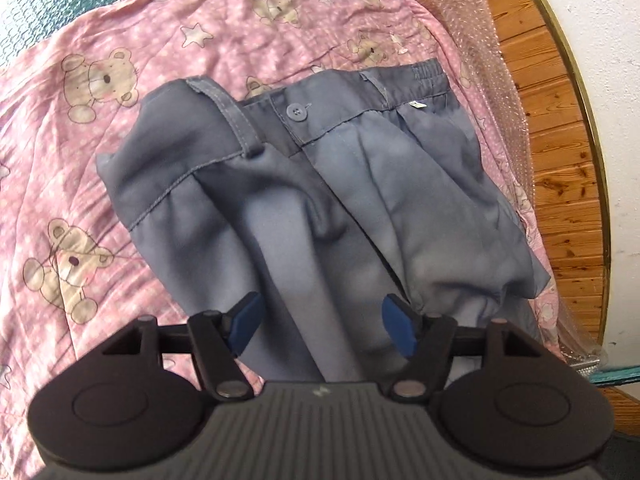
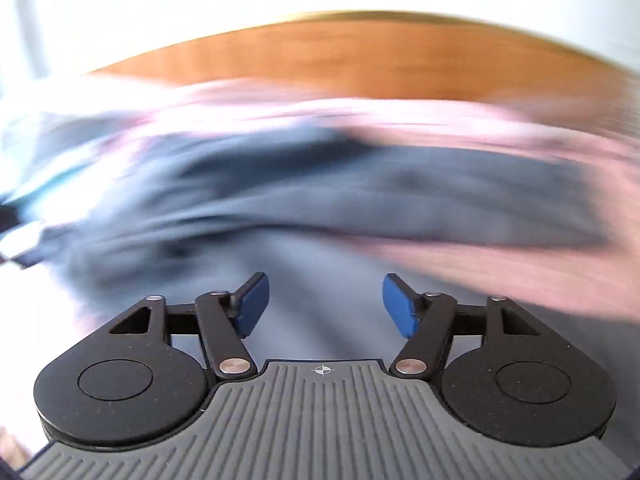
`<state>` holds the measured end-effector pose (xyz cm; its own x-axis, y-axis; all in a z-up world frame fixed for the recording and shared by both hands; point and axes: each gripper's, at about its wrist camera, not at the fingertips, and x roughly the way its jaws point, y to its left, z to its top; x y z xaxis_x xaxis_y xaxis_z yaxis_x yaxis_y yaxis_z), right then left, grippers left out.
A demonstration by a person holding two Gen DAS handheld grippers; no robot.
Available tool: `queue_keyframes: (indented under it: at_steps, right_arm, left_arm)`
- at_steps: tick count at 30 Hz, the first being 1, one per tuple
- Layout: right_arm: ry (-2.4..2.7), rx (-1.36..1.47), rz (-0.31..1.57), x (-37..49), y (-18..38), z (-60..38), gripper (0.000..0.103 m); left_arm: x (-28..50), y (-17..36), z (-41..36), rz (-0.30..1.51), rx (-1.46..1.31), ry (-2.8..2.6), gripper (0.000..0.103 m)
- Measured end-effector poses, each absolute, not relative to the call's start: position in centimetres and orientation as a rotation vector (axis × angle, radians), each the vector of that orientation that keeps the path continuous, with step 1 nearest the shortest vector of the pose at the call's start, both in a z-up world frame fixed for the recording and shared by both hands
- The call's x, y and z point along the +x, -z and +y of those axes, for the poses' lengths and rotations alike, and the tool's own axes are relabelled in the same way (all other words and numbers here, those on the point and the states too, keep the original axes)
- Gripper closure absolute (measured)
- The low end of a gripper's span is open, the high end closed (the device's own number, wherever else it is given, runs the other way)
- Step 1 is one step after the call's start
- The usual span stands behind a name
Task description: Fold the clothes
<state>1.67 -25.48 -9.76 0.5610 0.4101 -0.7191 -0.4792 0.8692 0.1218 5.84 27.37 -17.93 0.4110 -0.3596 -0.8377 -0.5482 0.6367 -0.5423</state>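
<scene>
Grey-blue trousers lie rumpled on a pink bedspread with teddy bears, their waistband and button at the far side. My left gripper hovers over the near part of the trousers, its blue pads wide apart and nothing pinched between them. The right wrist view is heavily blurred: the trousers show as a grey smear on the pink bedspread. My right gripper stands open above that smear, with only blurred cloth seen beyond the gap.
A wooden headboard with a brass edge runs along the right, against a white wall. Bubble wrap lies between bedspread and headboard. A teal surface shows at the far left. In the right wrist view the wooden headboard crosses the top.
</scene>
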Motion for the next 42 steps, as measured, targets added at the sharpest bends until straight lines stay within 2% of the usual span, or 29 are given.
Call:
queue_keyframes:
  at_steps: [4, 6, 7, 8, 9, 10, 13, 16, 19, 21, 22, 24, 26, 27, 28, 29, 31, 33, 34, 35, 36, 38, 42]
  right_arm:
    - [-0.899, -0.357, 0.857, 0.6, 13.4, -12.9, 0.027]
    - [-1.008, -0.484, 0.876, -0.3, 15.4, -8.3, 0.052]
    - [-1.016, -0.507, 0.913, -0.4, 16.5, -7.2, 0.096]
    - [-1.010, -0.506, 0.956, -0.1, 17.4, -6.7, 0.103]
    - [-1.001, -0.500, 0.971, -0.1, 18.0, -6.6, 0.103]
    - [-0.990, -0.500, 0.960, -0.3, 18.0, -6.8, 0.103]
    - [-0.949, -0.460, 0.878, 0.0, 15.6, -8.3, 0.103]
    - [-0.938, -0.362, 0.853, -0.4, 12.4, -10.6, 0.103]
    - [-0.928, -0.288, 0.954, -0.6, 14.0, -11.7, 0.103]
    - [-0.888, -0.260, 1.045, -0.8, 16.3, -12.4, 0.101]
    - [-0.853, -0.245, 1.081, -0.9, 17.0, -12.9, 0.097]
    - [-0.794, -0.154, 1.099, -1.6, 16.7, -15.4, 0.087]
    - [-0.703, -0.014, 1.096, -2.0, 15.8, -19.2, 0.047]
    - [-0.653, 0.060, 1.092, -2.1, 15.3, -21.3, 0.043]
    - [-0.590, 0.139, 1.092, -2.3, 15.0, -24.1, 0.042]
    - [-0.516, 0.221, 1.092, -2.5, 15.1, -27.3, 0.042]
    - [-0.319, 0.403, 1.072, -3.4, 15.6, -33.6, 0.042]
    - [-0.092, 0.592, 1.024, -5.3, 16.8, -40.3, 0.042]
    - [0.026, 0.694, 0.991, -6.5, 17.4, -43.9, 0.042]
    - [0.139, 0.785, 0.945, -7.9, 18.0, -47.1, 0.042]
    - [0.245, 0.864, 0.888, -9.3, 18.6, -50.1, 0.042]
    - [0.414, 0.982, 0.789, -11.8, 19.6, -55.3, 0.042]
    - [0.605, 1.094, 0.644, -14.2, 21.3, -62.4, 0.040]
  left_arm:
    - [7.3, 18.5, 27.0, 1.223, -0.903, -0.151, 0.035]
    - [8.4, 19.1, 26.6, 1.256, -0.883, -0.159, 0.034]
    - [9.0, 19.7, 26.2, 1.281, -0.866, -0.174, 0.038]
    - [9.3, 19.2, 25.8, 1.263, -0.856, -0.154, 0.067]
    - [9.4, 18.0, 25.3, 1.213, -0.850, -0.110, 0.089]
    - [9.5, 16.8, 24.9, 1.164, -0.843, -0.066, 0.102]
    - [9.7, 13.1, 23.5, 1.014, -0.821, 0.063, 0.102]
    - [2.5, 6.7, 24.3, 0.775, -0.740, 0.225, 0.102]
    - [-2.8, 13.0, 27.4, 0.919, -0.825, 0.101, 0.101]
    - [-3.5, 17.8, 28.3, 1.024, -0.849, -0.013, 0.101]
    - [-3.5, 19.4, 28.4, 1.056, -0.842, -0.048, 0.097]
    - [-3.4, 20.7, 28.6, 1.083, -0.820, -0.085, 0.083]
    - [-3.4, 20.3, 28.6, 1.064, -0.755, -0.148, 0.058]
    - [-3.6, 19.9, 28.8, 1.045, -0.735, -0.170, 0.052]
    - [-3.6, 19.6, 29.2, 1.029, -0.729, -0.193, 0.042]
    - [-3.4, 19.7, 29.8, 1.018, -0.741, -0.213, 0.037]
    - [-3.1, 20.3, 31.1, 1.001, -0.782, -0.245, 0.038]
    - [-2.4, 21.2, 31.6, 0.990, -0.795, -0.245, 0.045]
    - [-2.1, 21.3, 31.5, 0.984, -0.781, -0.241, 0.058]
    - [-1.7, 21.3, 31.5, 0.979, -0.759, -0.231, 0.081]
    - [-1.5, 21.1, 31.4, 0.969, -0.750, -0.223, 0.092]
    - [-1.2, 20.6, 31.2, 0.943, -0.752, -0.219, 0.096]
    - [-1.0, 20.8, 31.1, 0.965, -0.750, -0.218, 0.095]
